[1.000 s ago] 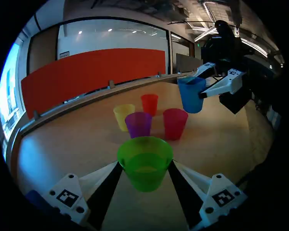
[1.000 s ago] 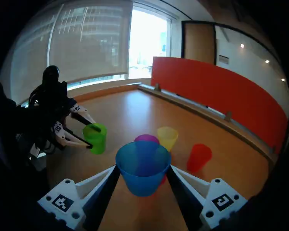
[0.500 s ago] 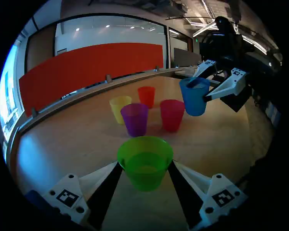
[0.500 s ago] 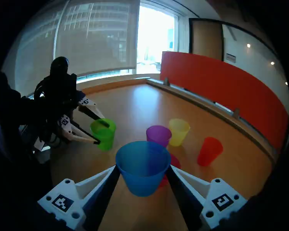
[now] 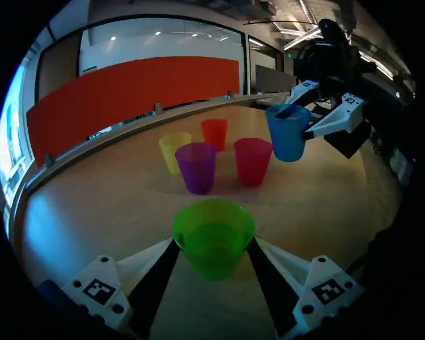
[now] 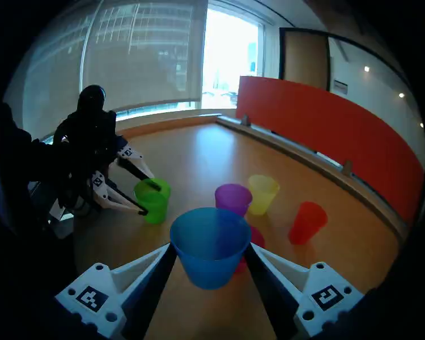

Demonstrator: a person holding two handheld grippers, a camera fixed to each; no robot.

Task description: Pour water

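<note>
Left gripper point(image 5: 213, 242) clamps green cup point(image 5: 213, 255), right gripper point(image 6: 210, 246) clamps blue cup point(image 6: 210, 260); judged best: bring the pouring rim just above the other cup ahead, then tilt slowly.

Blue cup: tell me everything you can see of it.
The blue cup is a translucent plastic tumbler, tapered toward the base, with a plain round rim and no handle. It is upright, gripped on both sides by the right gripper, held off the wooden table. In the left gripper view it hangs beside the pink cup. Whether it holds water cannot be told.
</note>
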